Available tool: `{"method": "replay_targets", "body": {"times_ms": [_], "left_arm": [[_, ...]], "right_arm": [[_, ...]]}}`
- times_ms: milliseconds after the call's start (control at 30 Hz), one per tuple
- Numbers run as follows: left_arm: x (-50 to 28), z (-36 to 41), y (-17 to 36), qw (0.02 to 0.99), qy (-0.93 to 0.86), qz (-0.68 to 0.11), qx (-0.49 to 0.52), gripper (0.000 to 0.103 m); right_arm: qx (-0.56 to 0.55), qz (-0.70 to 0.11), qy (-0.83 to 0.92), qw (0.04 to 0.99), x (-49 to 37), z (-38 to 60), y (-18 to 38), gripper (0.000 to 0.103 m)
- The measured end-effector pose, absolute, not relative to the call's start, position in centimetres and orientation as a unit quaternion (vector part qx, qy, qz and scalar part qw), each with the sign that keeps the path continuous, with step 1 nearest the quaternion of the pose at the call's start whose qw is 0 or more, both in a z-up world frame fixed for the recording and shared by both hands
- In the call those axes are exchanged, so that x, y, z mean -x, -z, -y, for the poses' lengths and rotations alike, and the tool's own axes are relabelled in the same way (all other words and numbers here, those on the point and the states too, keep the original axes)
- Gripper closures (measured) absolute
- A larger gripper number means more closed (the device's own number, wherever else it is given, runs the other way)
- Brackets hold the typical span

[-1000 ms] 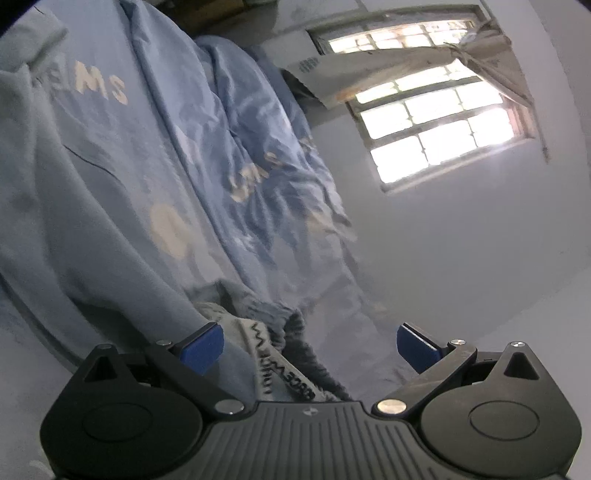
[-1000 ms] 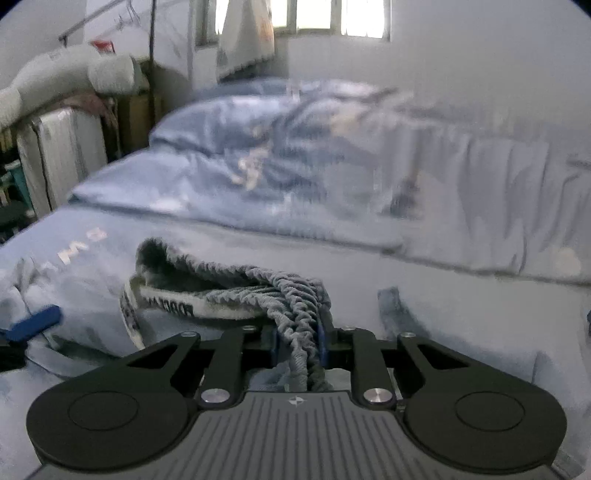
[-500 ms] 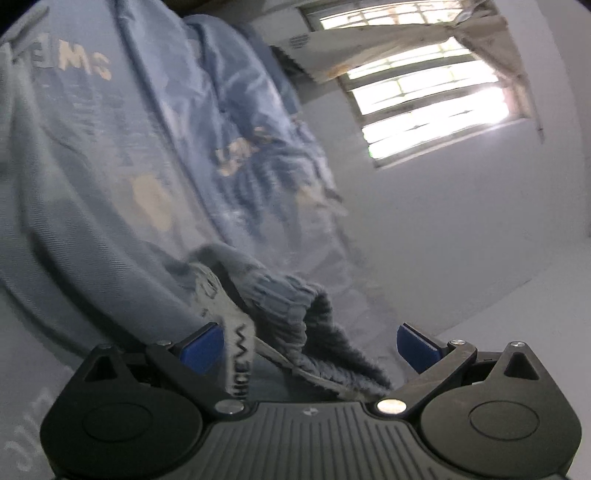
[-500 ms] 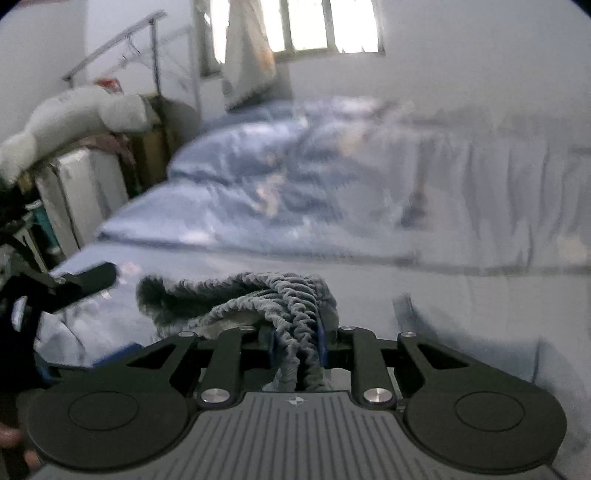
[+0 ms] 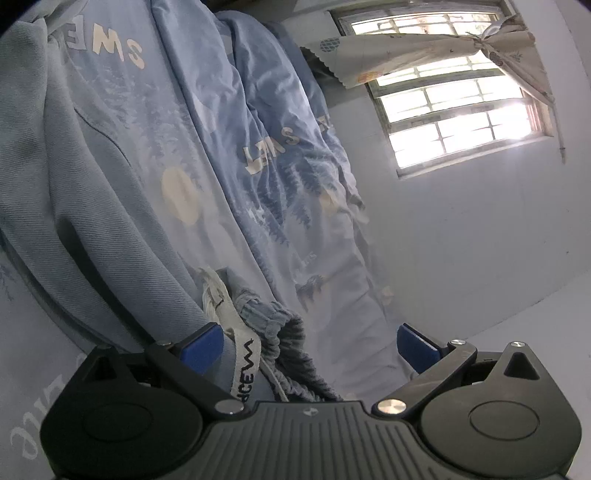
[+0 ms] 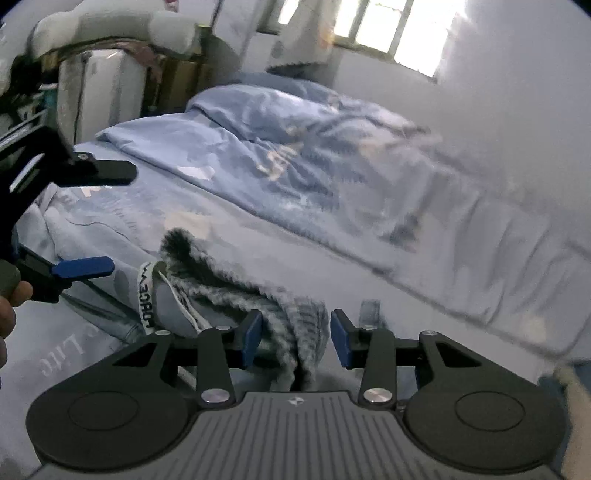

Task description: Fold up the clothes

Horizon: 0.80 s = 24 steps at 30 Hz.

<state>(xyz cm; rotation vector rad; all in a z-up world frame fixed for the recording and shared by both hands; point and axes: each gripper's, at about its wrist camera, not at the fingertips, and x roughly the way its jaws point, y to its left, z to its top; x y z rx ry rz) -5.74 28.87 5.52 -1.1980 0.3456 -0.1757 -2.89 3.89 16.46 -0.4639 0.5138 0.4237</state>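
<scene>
A light blue pair of trousers (image 5: 74,192) lies on the bed, with a grey ribbed elastic waistband (image 6: 236,288) and a white band printed in black letters (image 6: 146,295). My right gripper (image 6: 295,338) is open, its blue pads either side of the waistband, which lies loose between them. My left gripper (image 5: 310,345) is open wide, with the waistband (image 5: 273,332) and the white band (image 5: 245,373) lying just inside its left pad. The left gripper also shows at the left of the right wrist view (image 6: 83,267).
A crumpled blue printed duvet (image 6: 295,147) covers the far half of the bed. A white wall with a barred window (image 5: 454,110) and a tied curtain stands behind. Stacked boxes and a white bolster (image 6: 99,33) stand at the bed's left.
My right gripper has opened and let go of the waistband, which has dropped onto the bed. The left gripper stays open and has closed in on the waistband.
</scene>
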Motion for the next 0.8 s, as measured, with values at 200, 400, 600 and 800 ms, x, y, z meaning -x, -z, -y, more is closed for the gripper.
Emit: {"method": "replay_targets", "body": {"times_ms": [200,400,600,800], "left_arm": [[5.8,-29.1,-5.5,0.807,0.083,-0.16,0.562,0.0],[5.9,-29.4,-5.6,0.805,0.082,-0.158,0.566,0.0],[6.3,-30.2,-5.6,0.804,0.071,-0.152,0.57,0.0],[6.4,-31.3,-5.5,0.8,0.06,-0.144,0.579,0.0]], "right_arm": [[0.276,-0.26,-0.234,0.895,2.2,-6.6,-15.4,0.06],[0.367,-0.247,-0.236,0.865,1.2,-9.4,-13.5,0.054],[0.482,-0.237,-0.268,0.8,0.6,-12.0,-11.3,0.054],[0.544,-0.24,-0.284,0.752,-0.2,-13.2,-10.3,0.054]]}}
